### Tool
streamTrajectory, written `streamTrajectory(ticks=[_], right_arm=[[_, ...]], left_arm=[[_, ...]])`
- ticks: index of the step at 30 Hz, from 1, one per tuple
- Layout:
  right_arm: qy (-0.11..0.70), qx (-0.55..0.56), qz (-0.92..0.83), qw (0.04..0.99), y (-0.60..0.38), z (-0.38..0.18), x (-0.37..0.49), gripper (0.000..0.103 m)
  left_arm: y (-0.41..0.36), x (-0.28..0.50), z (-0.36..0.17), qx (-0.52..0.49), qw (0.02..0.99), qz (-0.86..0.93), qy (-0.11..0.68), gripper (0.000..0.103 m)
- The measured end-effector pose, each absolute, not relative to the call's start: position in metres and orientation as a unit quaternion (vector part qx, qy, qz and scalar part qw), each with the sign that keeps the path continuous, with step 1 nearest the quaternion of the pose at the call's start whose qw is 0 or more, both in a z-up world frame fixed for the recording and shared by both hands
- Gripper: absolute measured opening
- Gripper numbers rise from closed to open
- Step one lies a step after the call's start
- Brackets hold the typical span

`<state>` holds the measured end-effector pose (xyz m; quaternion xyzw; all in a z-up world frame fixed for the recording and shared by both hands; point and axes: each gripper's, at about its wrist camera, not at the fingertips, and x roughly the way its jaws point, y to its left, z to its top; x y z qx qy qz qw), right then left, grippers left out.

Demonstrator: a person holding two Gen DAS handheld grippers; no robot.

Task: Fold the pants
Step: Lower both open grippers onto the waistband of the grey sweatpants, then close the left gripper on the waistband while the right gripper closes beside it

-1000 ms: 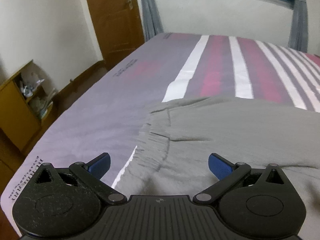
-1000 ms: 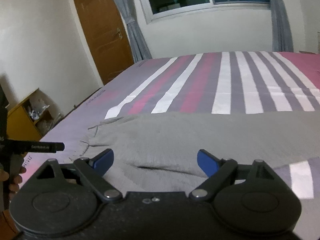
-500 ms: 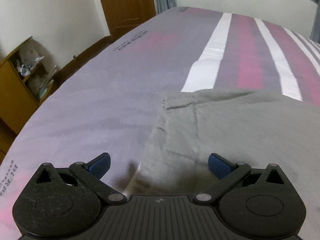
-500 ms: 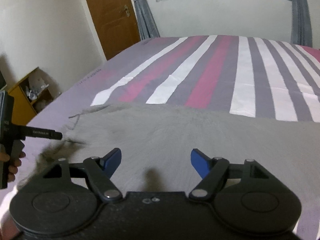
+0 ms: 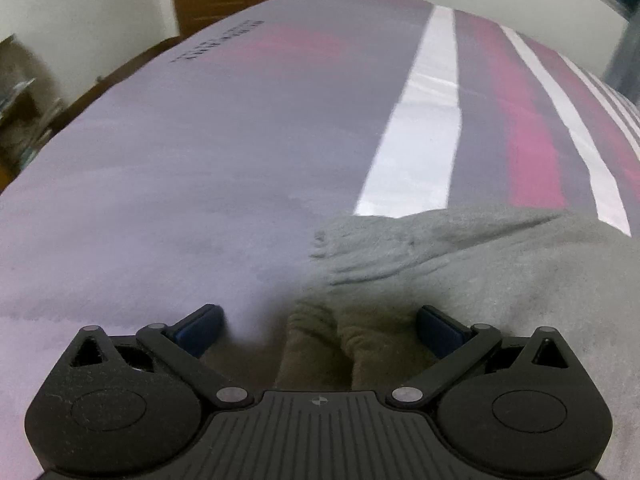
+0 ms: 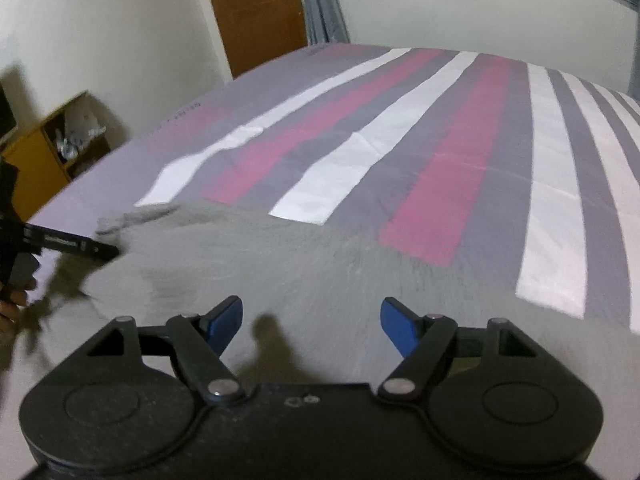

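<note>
Pants (image 5: 500, 280) lay flat near the bed's (image 5: 200, 160) left edge: soft, limp, light knit, likely to sag. Left gripper (image 5: 318, 330) wide, straddling the bunched hem; right gripper (image 6: 312, 322) had narrowed slightly, nothing pinched. Best grip: hem corners.

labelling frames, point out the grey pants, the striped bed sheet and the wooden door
grey pants (image 6: 304, 276): right wrist view, flat middle of the fabric
striped bed sheet (image 6: 452, 148): right wrist view, pink stripe
wooden door (image 6: 256, 12): right wrist view, door panel
</note>
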<state>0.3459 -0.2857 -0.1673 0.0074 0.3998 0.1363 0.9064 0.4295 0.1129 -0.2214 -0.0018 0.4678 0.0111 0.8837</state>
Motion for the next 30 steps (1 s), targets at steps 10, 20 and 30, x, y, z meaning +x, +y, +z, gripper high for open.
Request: streamTrajectory(ticks=[10, 20, 30], right_arm=[[0.429, -0.032, 0.140, 0.892, -0.290, -0.176, 0.393, 0.075], [0.431, -0.045, 0.187, 0.882, -0.283, -0.161, 0.374, 0.006], [0.356, -0.063, 0.227, 0.904, -0.264, -0.090, 0.221, 0.006]], left_arm=[[0.094, 0.425, -0.210, -0.007, 0.899, -0.015, 0.438, 0.056], [0.100, 0.398, -0.184, 0.017, 0.910, -0.004, 0.413, 0.023], [0.110, 0.321, -0.134, 0.000, 0.924, -0.037, 0.380, 0.020]])
